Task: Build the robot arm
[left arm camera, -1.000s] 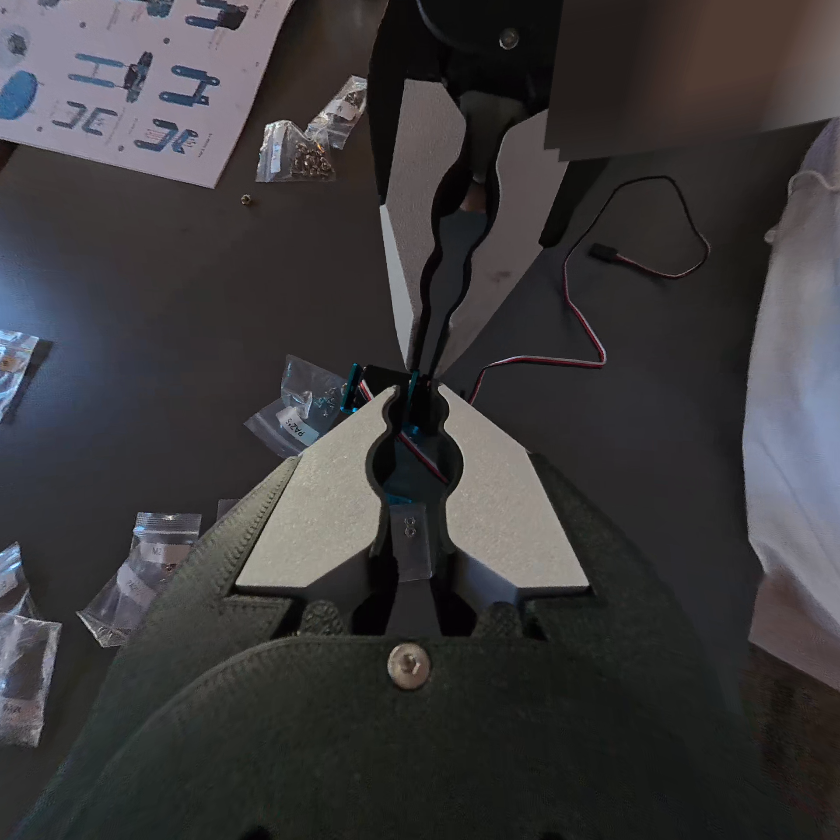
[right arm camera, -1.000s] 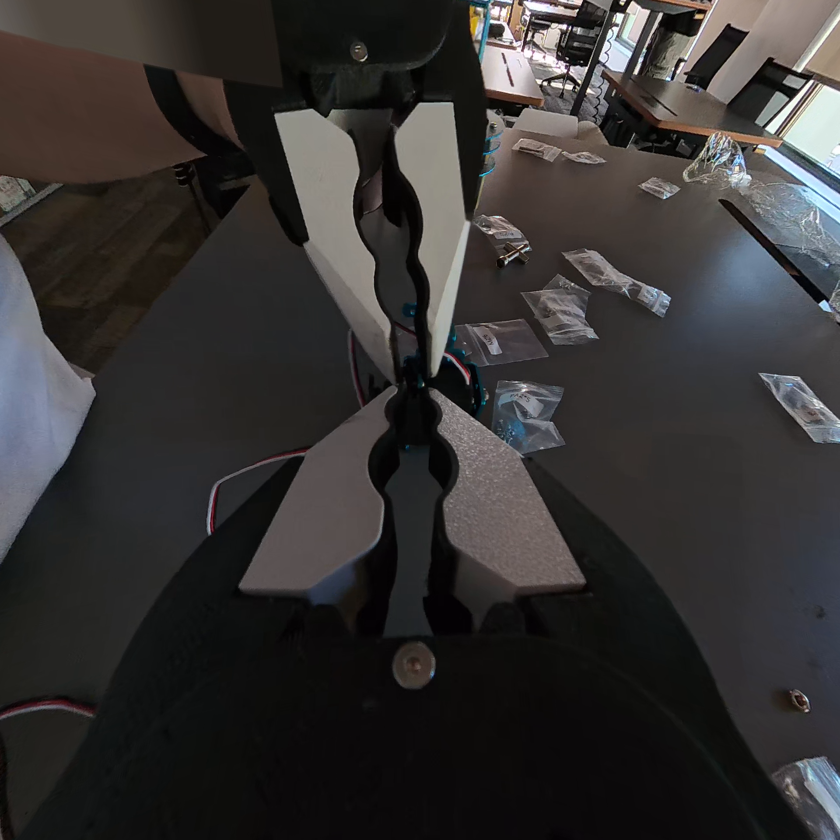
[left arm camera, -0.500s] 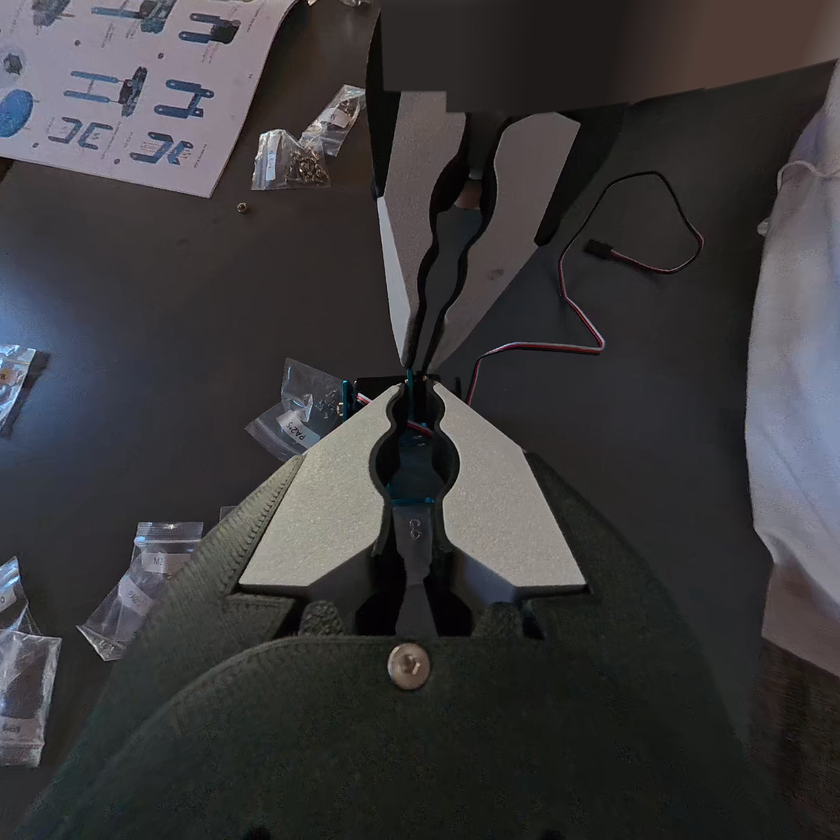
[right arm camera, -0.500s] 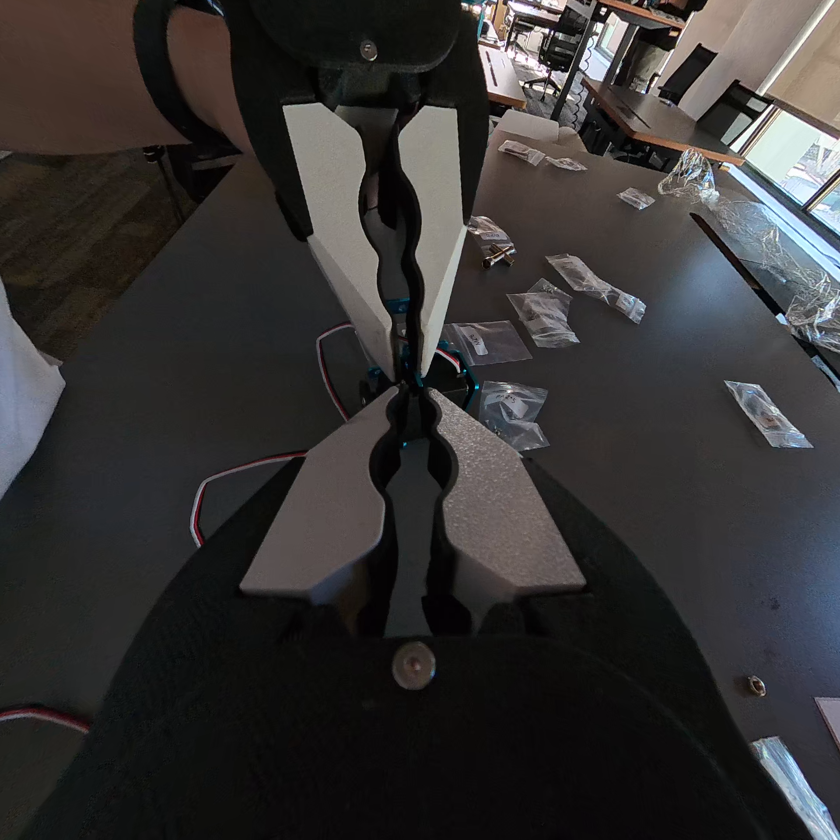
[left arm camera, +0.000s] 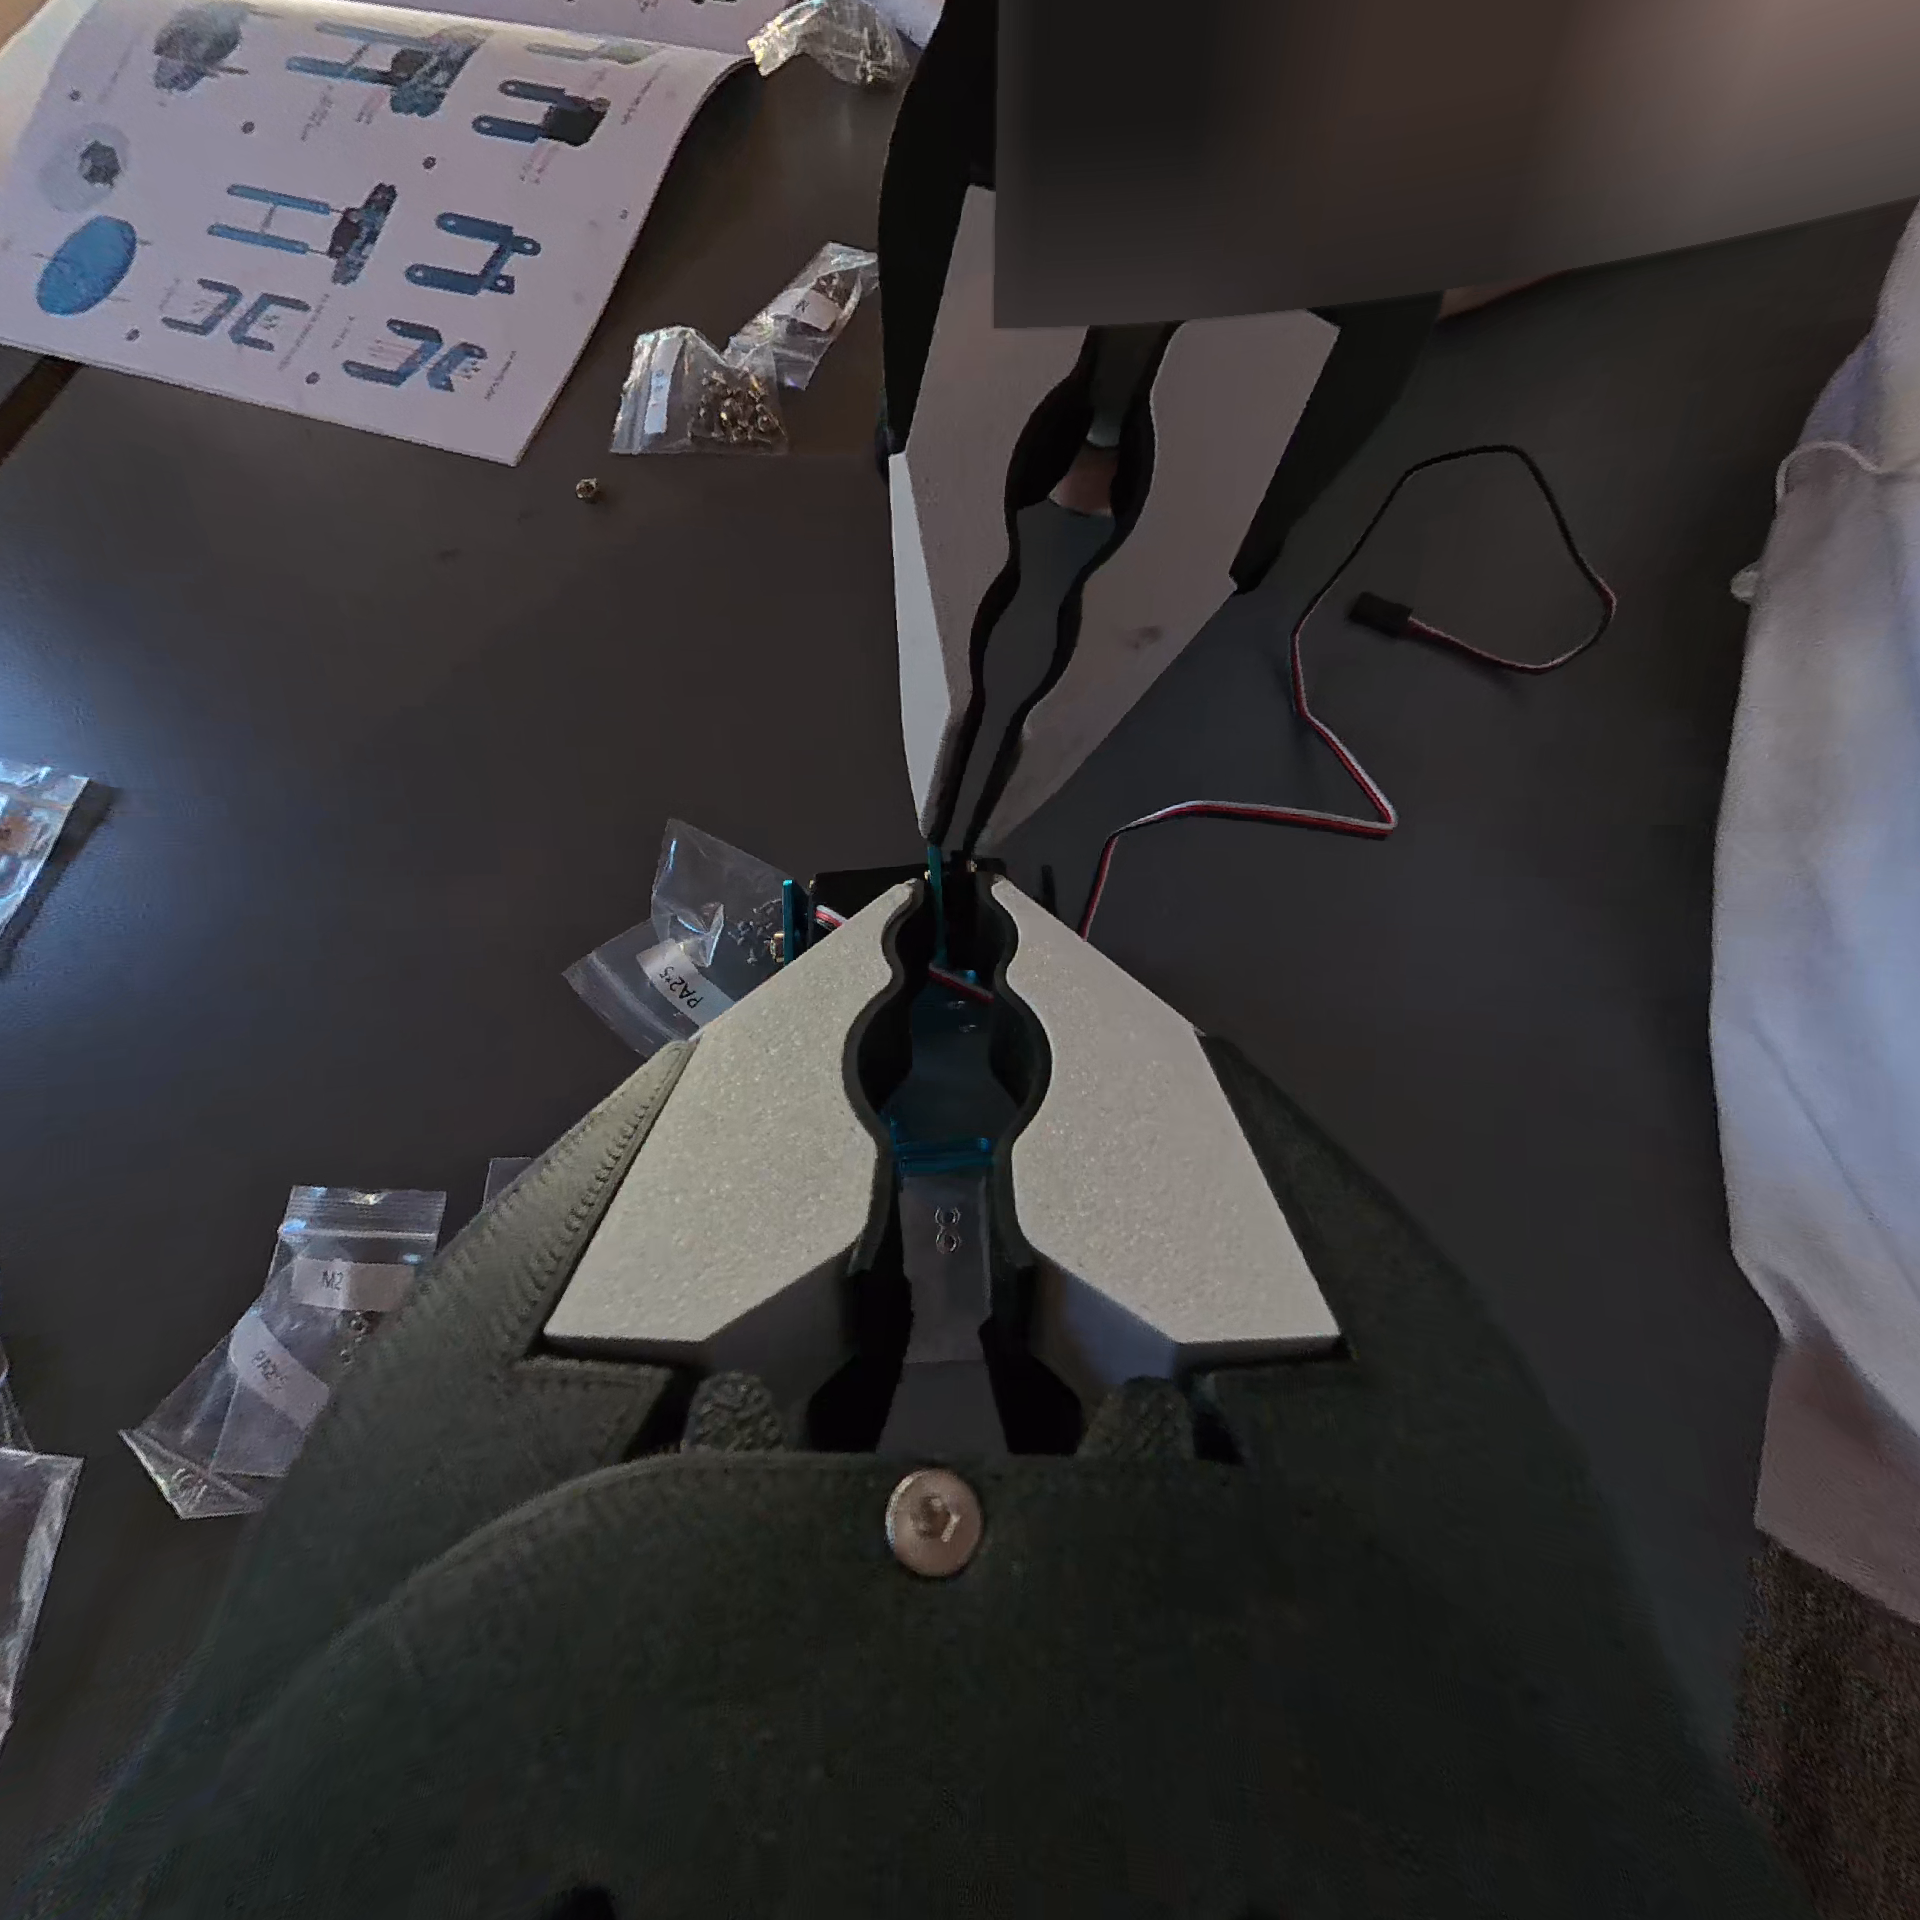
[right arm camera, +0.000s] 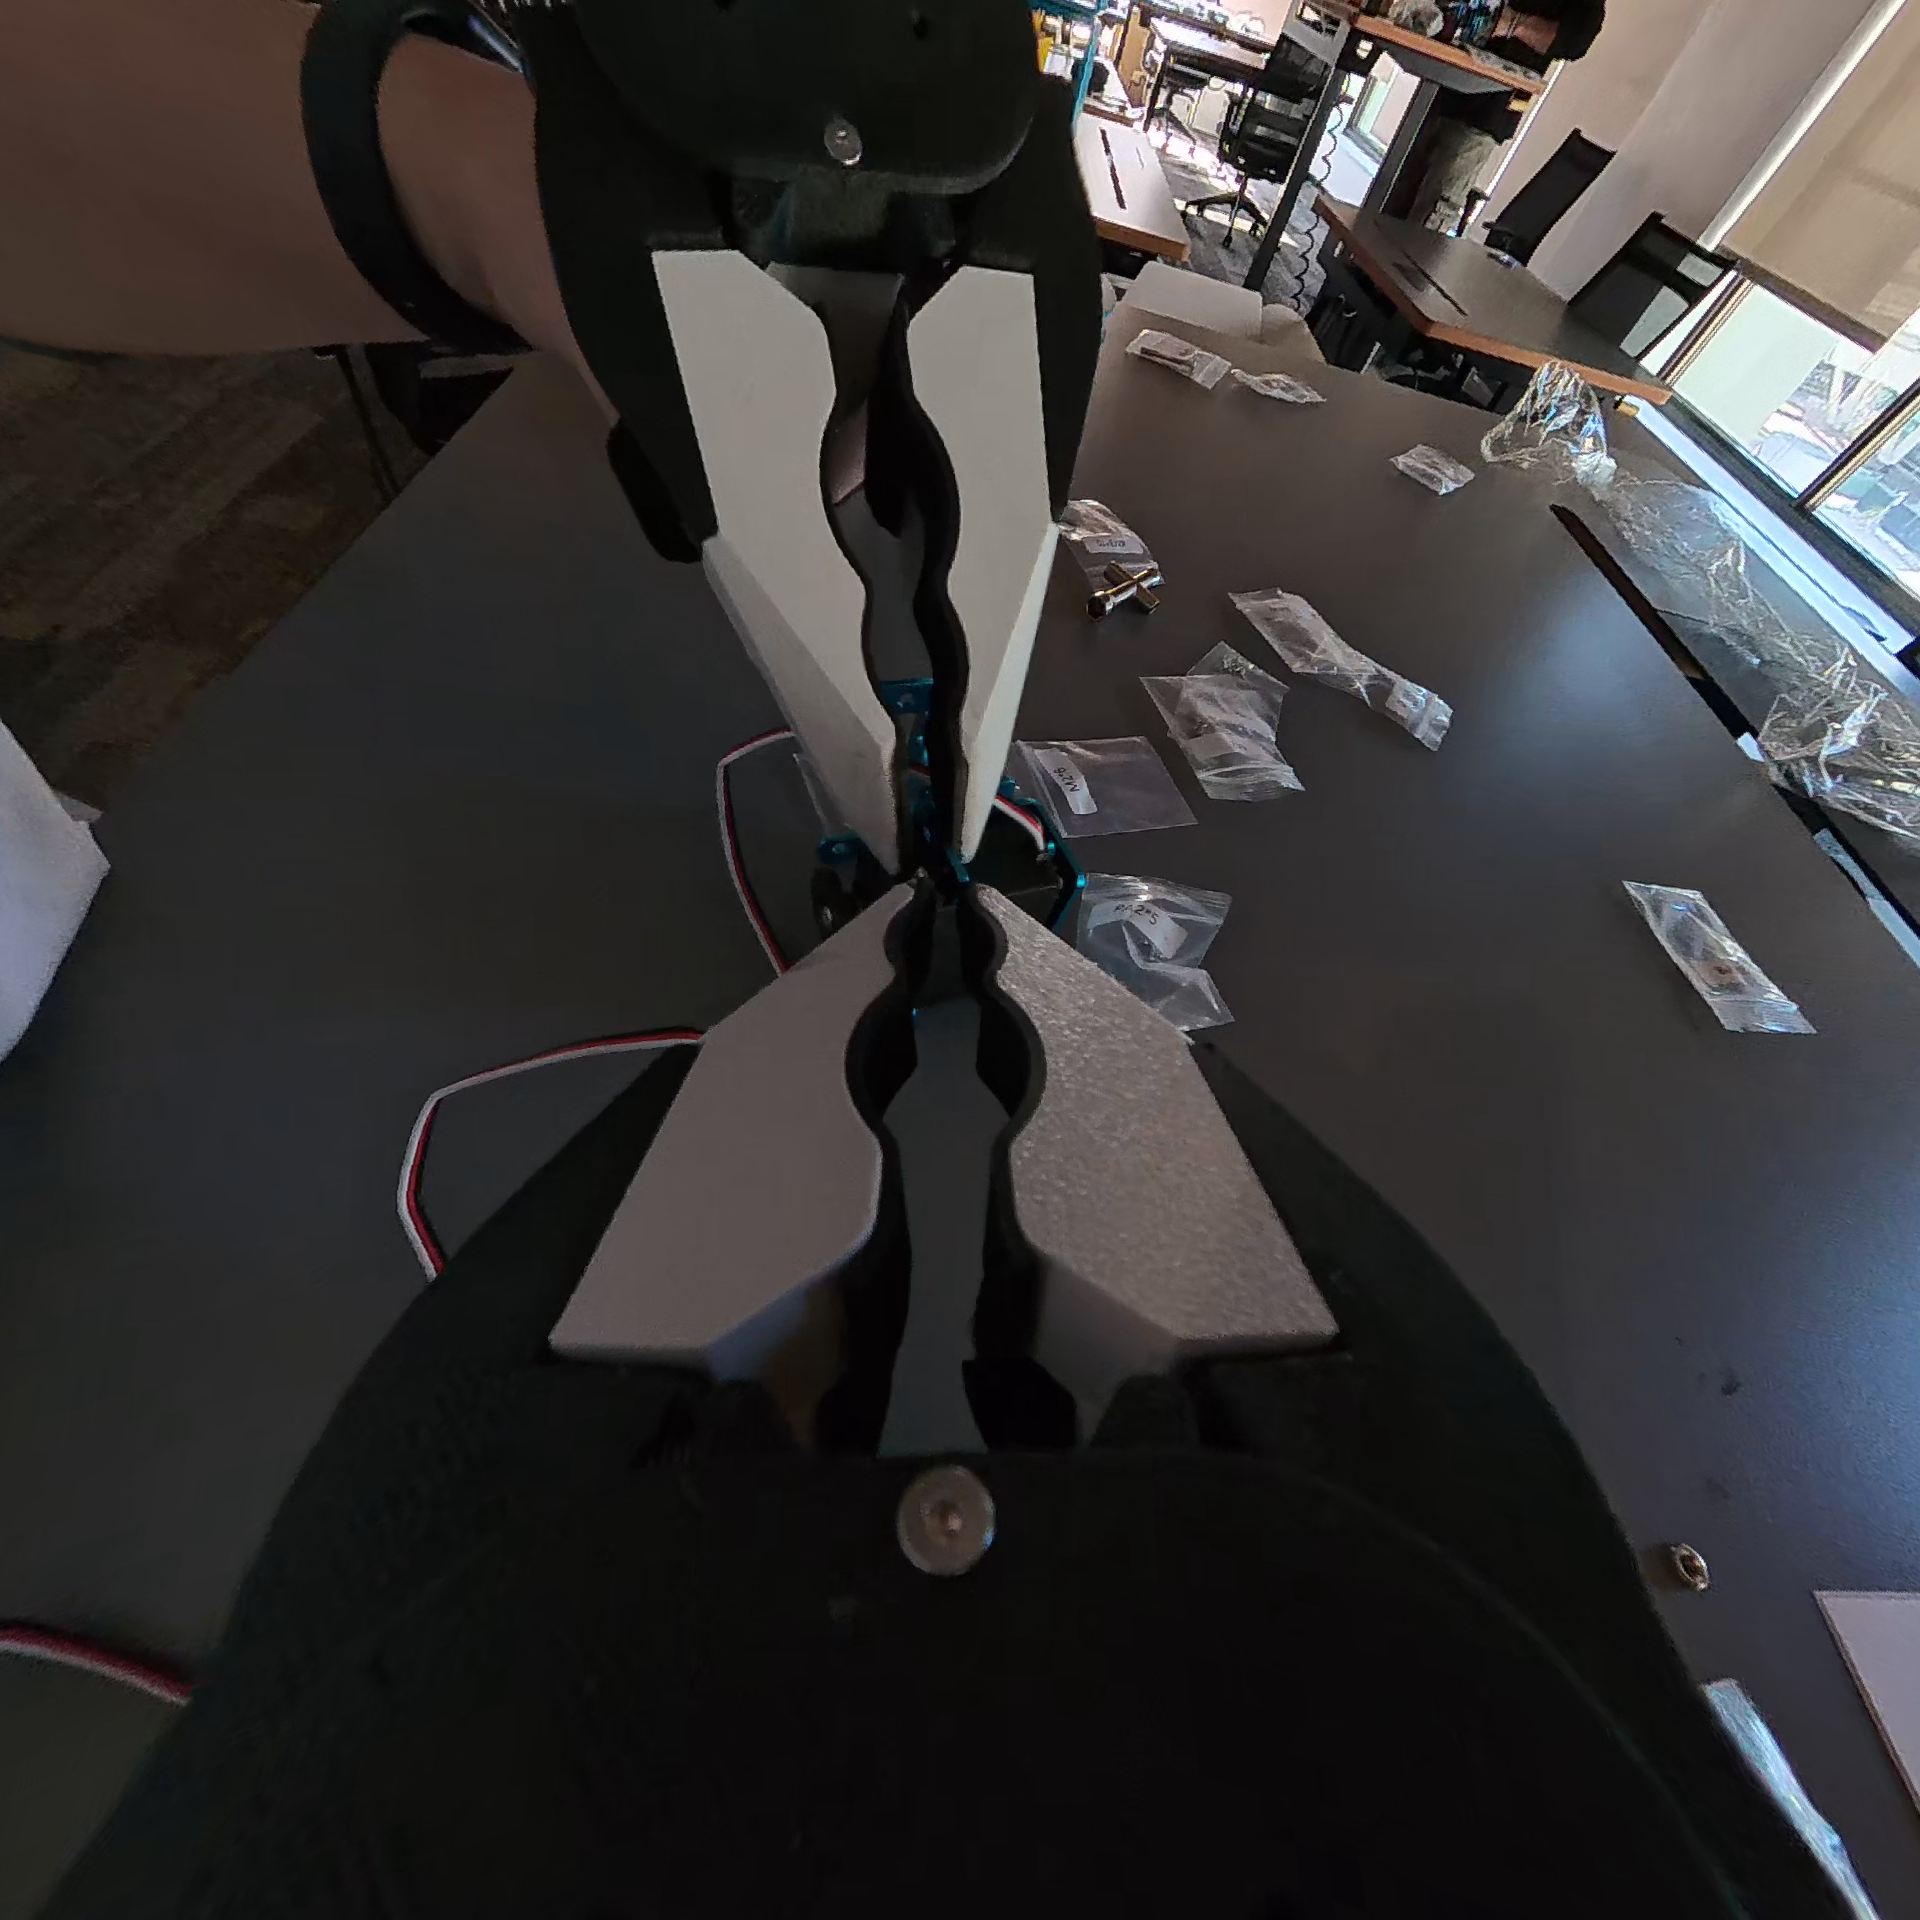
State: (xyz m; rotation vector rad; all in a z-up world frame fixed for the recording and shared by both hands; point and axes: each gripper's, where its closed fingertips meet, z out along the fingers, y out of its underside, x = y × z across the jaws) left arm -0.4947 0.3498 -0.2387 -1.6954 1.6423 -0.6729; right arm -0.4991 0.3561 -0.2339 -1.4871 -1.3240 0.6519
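Observation:
A blue metal bracket (left arm camera: 940, 1127) with a black servo (left arm camera: 847, 894) sits between the two grippers, just above the dark table (left arm camera: 364, 675). My left gripper (left arm camera: 954, 899) is shut on the bracket. My right gripper (left arm camera: 954, 831) comes in from the far side, tip to tip with the left. In the right wrist view, my right gripper (right arm camera: 940, 896) is shut on a thin blue edge of the bracket (right arm camera: 1070, 883), and the left gripper (right arm camera: 928, 862) points down from above. The servo's red, white and black wire (left arm camera: 1340, 769) trails to the right.
A printed parts sheet (left arm camera: 343, 208) lies at the far left. Several small plastic bags of hardware (left arm camera: 707, 395) (left arm camera: 686, 956) (right arm camera: 1226, 727) are scattered about. A loose nut (left arm camera: 590, 488), a metal cross wrench (right arm camera: 1122, 587), crumpled plastic wrap (right arm camera: 1766, 644) and a white cloth (left arm camera: 1829, 831) are nearby. Left tips and right tips are each some 20 cm from the loose nut (left arm camera: 590, 488).
Both grippers stay shut on the bracket. The right gripper has drawn back and tilted, so its view shows more of the table. The left view has shifted slightly.

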